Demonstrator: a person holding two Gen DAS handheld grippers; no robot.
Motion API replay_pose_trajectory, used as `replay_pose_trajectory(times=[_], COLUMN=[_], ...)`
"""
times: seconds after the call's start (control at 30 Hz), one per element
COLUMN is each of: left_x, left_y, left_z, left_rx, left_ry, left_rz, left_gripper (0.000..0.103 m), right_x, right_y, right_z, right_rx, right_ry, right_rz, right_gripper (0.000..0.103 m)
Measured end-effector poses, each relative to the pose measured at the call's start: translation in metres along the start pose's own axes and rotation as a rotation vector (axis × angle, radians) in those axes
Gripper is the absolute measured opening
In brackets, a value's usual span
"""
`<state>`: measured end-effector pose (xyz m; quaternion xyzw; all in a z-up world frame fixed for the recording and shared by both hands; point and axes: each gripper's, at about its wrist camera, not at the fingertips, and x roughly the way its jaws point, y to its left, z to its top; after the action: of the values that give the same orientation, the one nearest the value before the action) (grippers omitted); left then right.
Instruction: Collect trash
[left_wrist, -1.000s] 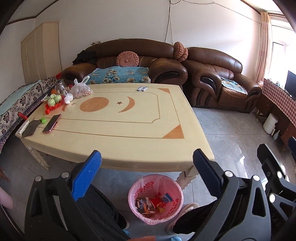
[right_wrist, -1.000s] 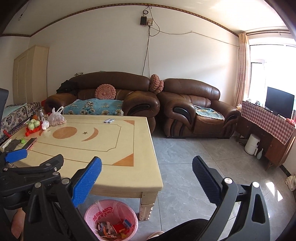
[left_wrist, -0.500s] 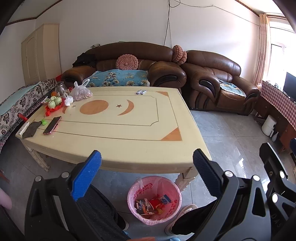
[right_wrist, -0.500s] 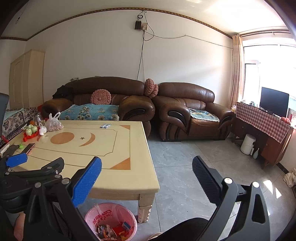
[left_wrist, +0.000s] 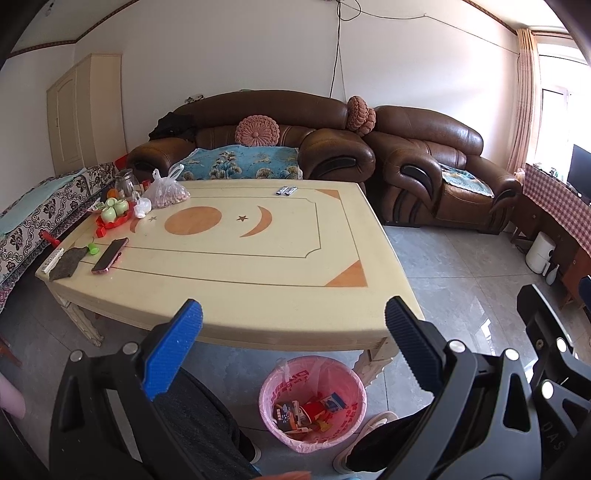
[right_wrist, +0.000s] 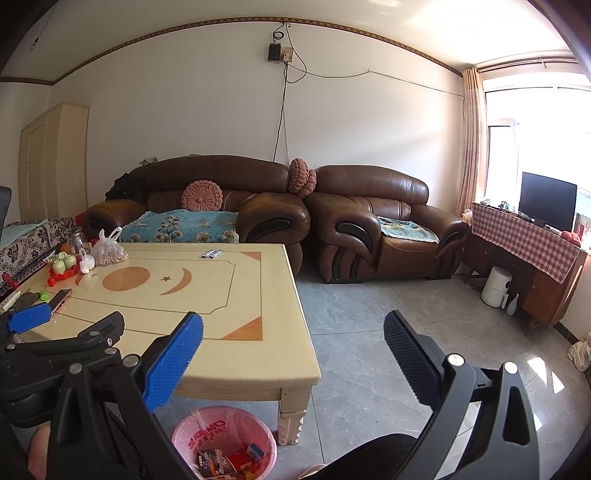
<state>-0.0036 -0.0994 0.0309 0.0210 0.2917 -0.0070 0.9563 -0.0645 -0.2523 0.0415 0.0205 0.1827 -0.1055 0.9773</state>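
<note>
The pink trash bin (left_wrist: 312, 402) sits on the floor just under the bench's (left_wrist: 236, 280) near edge, beside the corner leg, with wrappers and small boxes inside. Left claw (left_wrist: 291, 347) hangs above it, fingers wide apart, holding nothing. Right claw (right_wrist: 291, 354) is spread wide and empty too, past the bench corner over bare grey floor (right_wrist: 388, 332) stretching to the sofas (right_wrist: 280, 206).

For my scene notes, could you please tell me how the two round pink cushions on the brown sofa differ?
The left cushion leans on the backrest above the blue throw; the right cushion perches higher, on the sofa's end by the armchair. The left cushion faces us; the right cushion is turned sideways. Both are pink, round and knitted-looking.
</note>
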Motion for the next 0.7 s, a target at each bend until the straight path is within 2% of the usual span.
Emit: replay_pose_trajectory(times=[0.7], left_x=[-0.0072], left_y=[0.0028], left_z=[0.0028], left_rx=[-0.003], left_ry=[-0.019], left_rz=[0.000], left_gripper=[0.097], right_x=[-0.0064], right_y=[0.0053], right_z=[-0.0004], right_rx=[-0.003], right_ry=[-0.020], right_rz=[0.009], right_gripper=[0.096])
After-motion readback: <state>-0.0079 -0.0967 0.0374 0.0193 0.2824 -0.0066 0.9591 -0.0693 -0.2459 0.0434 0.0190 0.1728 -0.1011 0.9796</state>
